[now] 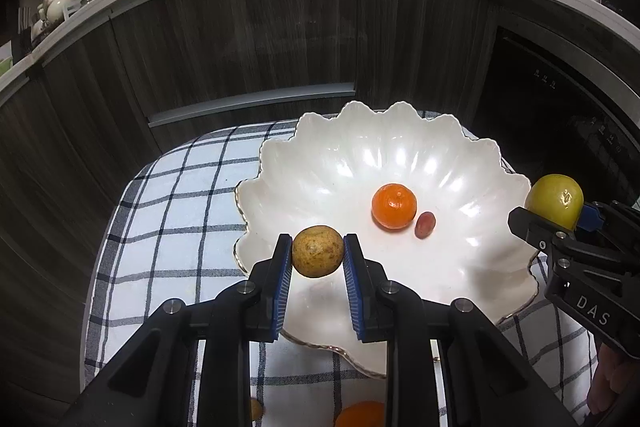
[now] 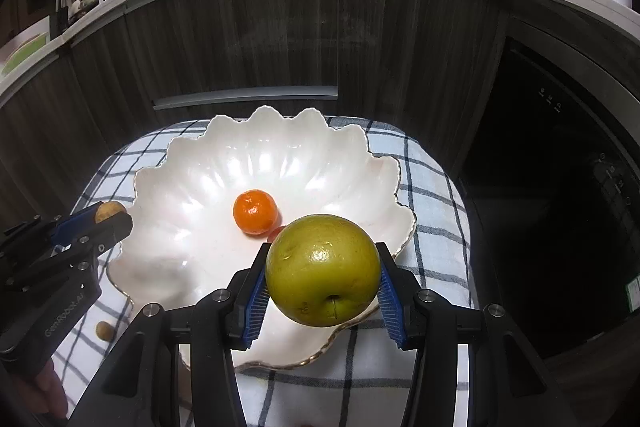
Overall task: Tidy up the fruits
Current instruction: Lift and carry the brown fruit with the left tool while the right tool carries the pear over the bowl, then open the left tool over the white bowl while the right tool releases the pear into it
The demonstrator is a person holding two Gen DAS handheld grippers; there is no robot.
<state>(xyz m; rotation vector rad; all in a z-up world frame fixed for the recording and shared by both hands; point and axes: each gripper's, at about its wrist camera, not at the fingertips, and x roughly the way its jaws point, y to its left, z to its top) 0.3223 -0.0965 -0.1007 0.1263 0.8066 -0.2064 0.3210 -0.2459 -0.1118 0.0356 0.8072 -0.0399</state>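
Note:
A white scalloped bowl [image 1: 320,163] [image 2: 192,179] rests on a checked cloth. Inside it lie an orange mandarin [image 1: 394,206] [image 2: 255,211] and a small reddish grape [image 1: 425,225] beside it. My left gripper [image 1: 317,254] [image 2: 110,217] is shut on a small brown speckled fruit [image 1: 317,251] [image 2: 107,211], held over the bowl's near left rim. My right gripper [image 2: 323,273] [image 1: 560,215] is shut on a green apple [image 2: 323,270] [image 1: 554,201], held above the bowl's near right rim.
The checked cloth [image 1: 172,211] [image 2: 432,195] covers a small table. Another orange fruit [image 1: 360,414] and a small brown fruit [image 2: 104,330] lie on the cloth near me. Dark cabinet fronts [image 1: 248,27] and a black appliance [image 2: 560,187] stand behind.

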